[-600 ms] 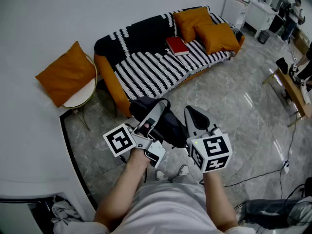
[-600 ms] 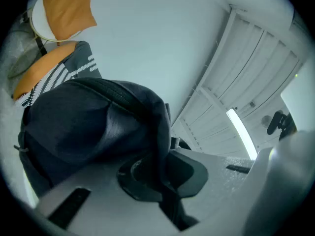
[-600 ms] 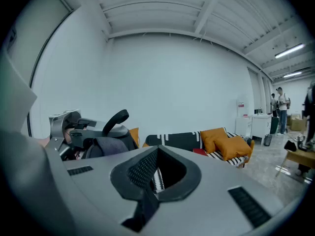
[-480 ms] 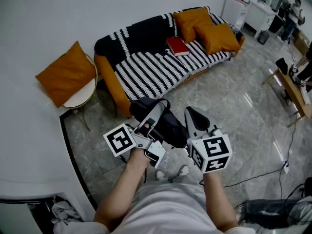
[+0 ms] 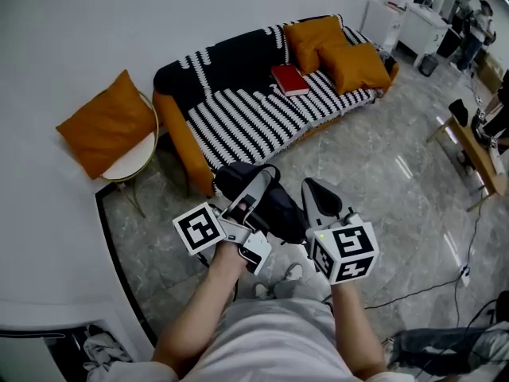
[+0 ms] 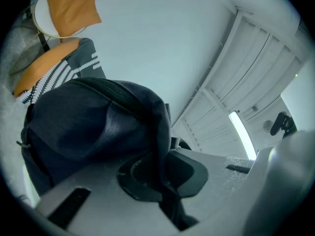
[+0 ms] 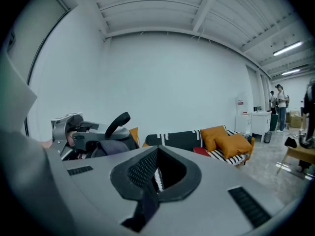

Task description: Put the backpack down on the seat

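A dark backpack (image 5: 274,205) hangs in the air in front of me, above the marble floor. My left gripper (image 5: 258,183) is shut on a fold of the backpack's fabric (image 6: 88,127), which runs down between the pads. My right gripper (image 5: 318,193) is beside the bag on its right, shut with nothing in it (image 7: 152,181). The seat is a black-and-white striped sofa (image 5: 254,114) with orange sides, a short way ahead of both grippers. In the right gripper view the backpack (image 7: 110,146) shows at the left and the sofa (image 7: 182,140) beyond.
A red book (image 5: 290,78) and two orange cushions (image 5: 342,46) lie on the sofa's right half. A round side table (image 5: 127,161) with an orange cushion (image 5: 107,122) stands left of the sofa. A wooden table (image 5: 477,146), cables and people are at the far right.
Almost nothing differs: the view has shifted a little and both grippers keep their places, the left one still holding the backpack.
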